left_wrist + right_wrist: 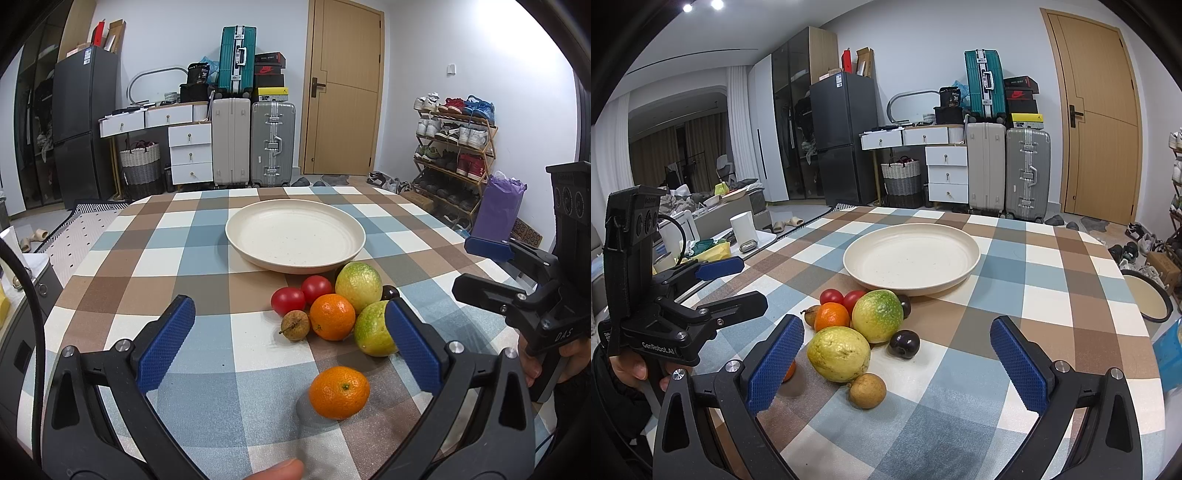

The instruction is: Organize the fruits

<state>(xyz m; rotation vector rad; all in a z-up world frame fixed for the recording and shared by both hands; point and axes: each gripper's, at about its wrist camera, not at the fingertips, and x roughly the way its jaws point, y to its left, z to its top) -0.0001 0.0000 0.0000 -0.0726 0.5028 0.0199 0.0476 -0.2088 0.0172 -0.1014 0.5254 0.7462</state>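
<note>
Nothing lies yet in the wide, shallow cream ceramic plate (295, 236), so by my judgement the sorting is at its very start: the first fruit is about to be chosen. The left gripper (290, 334) hovers with its blue-padded fingers (166, 343) spread wide and holding nothing; a lone round orange mandarin (339, 392) sits on the checked brown, blue and white surface (207, 398) between them, nearer the right-hand finger but not touching it. Beyond the fingertips the rest of the fruit clusters just before the plate: two small red tomatoes (300, 294), a second mandarin (332, 316), two green-yellow guava-like fruits (358, 286) and a small brown stemmed fruit (294, 325). The right gripper (897, 363) is likewise wide open and empty, with a yellow lumpy fruit (838, 353), a dark purple plum (905, 344) and a small tan round fruit (867, 390) between its fingers. The next move probably calls for lowering the left fingers around the lone mandarin, closing gently, then carrying it forward to the plate.
</note>
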